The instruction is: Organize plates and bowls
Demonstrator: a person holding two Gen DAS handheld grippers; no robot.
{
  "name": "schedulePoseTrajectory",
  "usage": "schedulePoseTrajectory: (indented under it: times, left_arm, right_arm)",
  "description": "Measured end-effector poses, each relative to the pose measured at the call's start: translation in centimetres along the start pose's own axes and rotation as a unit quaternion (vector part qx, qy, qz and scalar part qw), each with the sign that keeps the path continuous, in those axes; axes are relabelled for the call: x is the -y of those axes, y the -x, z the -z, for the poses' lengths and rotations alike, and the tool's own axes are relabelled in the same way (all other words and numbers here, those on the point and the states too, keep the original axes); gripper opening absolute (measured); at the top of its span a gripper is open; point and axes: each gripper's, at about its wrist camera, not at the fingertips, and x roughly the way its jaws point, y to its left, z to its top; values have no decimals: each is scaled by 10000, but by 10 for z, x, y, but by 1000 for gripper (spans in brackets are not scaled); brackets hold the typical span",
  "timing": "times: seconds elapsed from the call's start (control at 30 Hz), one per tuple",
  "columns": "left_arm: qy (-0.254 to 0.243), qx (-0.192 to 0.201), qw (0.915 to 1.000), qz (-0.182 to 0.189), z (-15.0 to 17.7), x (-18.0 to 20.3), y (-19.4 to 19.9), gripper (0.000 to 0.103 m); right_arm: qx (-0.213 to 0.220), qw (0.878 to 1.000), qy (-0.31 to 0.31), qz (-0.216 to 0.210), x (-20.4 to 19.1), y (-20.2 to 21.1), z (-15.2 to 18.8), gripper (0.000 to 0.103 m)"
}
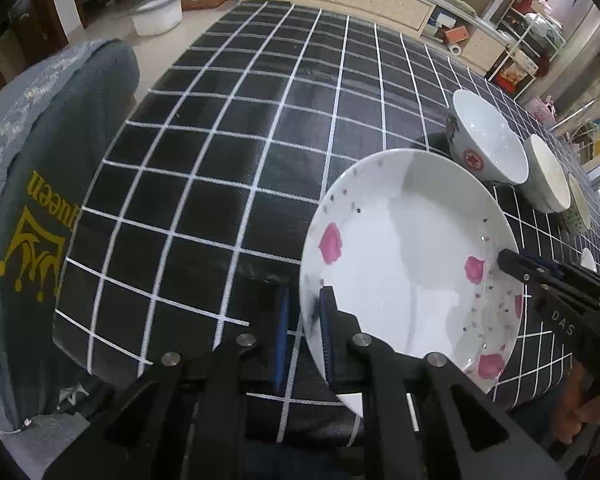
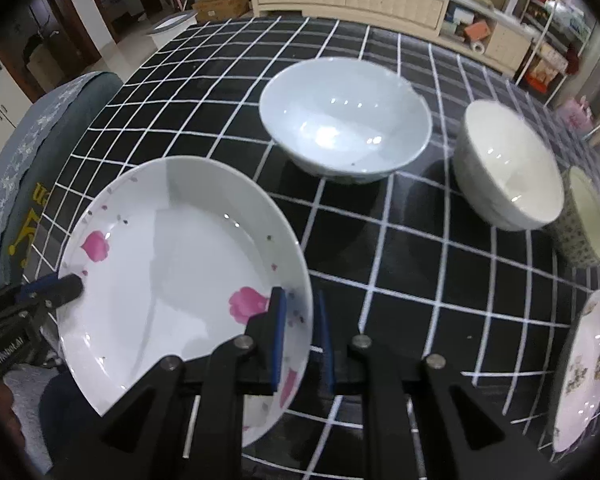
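Evidently both claws grip the same pink-flowered plate at the table's near edge: the right gripper straddles its rim at four o'clock, narrowly parted, while the left gripper pinches the opposite rim at eight o'clock. Bowls lie toward twelve and two; the large white bowl is nearest, just beyond the plate.

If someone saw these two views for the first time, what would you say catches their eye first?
Most striking is the white plate with pink flowers at the near edge of the table, gripped on opposite rims by the left gripper and the right gripper. Behind it three bowls line up toward the right: a wide white bowl, a cream bowl and a patterned bowl, all on the black tablecloth with white grid lines.
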Motion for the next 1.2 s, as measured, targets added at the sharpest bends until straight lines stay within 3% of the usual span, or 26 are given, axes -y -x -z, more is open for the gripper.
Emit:
schedulePoseTrajectory:
  times: [0.13,0.53,0.6,0.77,1.2]
  left_arm:
    - [-95,171,9998,-103,2,2,12,12]
    - [-448,706,9963,192,9,38,69,13]
    - [-530,796,9951,243,11,48,80,13]
    - [-694,1003,9921,308,18,69,102,15]
    - [-1341,1187,9812,716,34,154,135,20]
  right_arm:
    - [294,9994,-109,114,4,15,3,20]
    - [835,9963,-222,16,9,80,8,21]
    - [916,9955,-258,-8,12,91,12,25]
    - [1270,9909,-426,137,23,124,25,45]
    - [1540,9846,-746,362,76,180,60,64]
